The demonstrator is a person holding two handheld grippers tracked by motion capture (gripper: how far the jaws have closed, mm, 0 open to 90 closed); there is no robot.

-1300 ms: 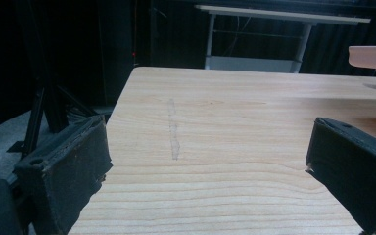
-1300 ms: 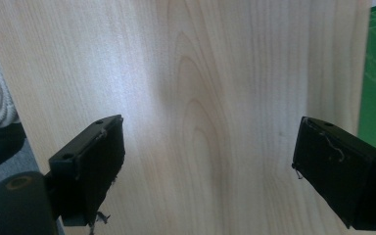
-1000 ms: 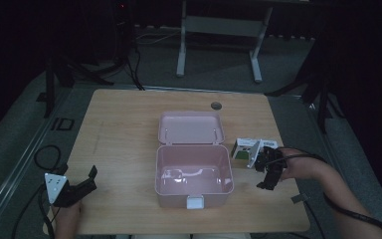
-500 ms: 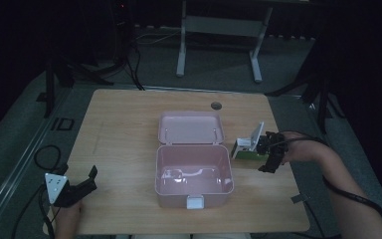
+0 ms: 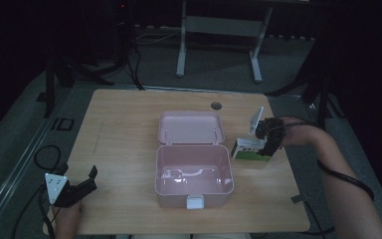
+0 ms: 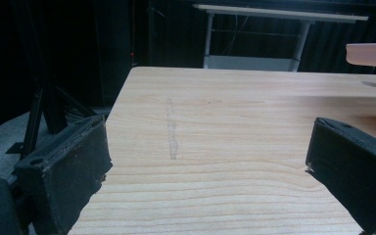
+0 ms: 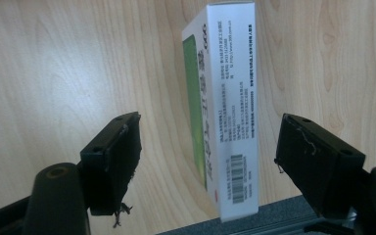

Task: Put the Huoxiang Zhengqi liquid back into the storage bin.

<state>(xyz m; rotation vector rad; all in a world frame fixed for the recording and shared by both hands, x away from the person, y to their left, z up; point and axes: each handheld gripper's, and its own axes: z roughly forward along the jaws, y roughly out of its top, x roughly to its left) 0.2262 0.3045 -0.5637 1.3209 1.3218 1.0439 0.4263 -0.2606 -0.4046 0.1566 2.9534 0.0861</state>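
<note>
Right gripper view is looking straight down the right gripper [image 7: 208,161] at a white-and-green carton [image 7: 225,107], which is standing on one narrow edge on the wooden table [image 7: 54,63]. Its long axis is running away from the camera, along the line of the jaws, so the two broad faces are turning toward the pads: the green printed face toward the left pad, the white face toward the right one. Both pads are standing apart from the cardboard with bare wood showing on either side, so the gripper is straddling the carton without pressing on it; the jaws have just been closing in, with the carton between them.

From the high view, the carton [image 5: 248,148] is sitting just beside the right wall of the open pink box [image 5: 194,172], and the right gripper [image 5: 269,139] is hanging directly over it, though the dim light is making it hard to say whether a fingertip is brushing the top edge. The left gripper [image 5: 82,185] is waiting near the table's near-left corner, well apart from both carton and box, its jaws spread with only wood between them [image 6: 210,152]. So the right hand is the nearer one, and the squeeze should be coming across the carton's thin dimension, before it is travelling leftward toward the box's hollow.
</note>
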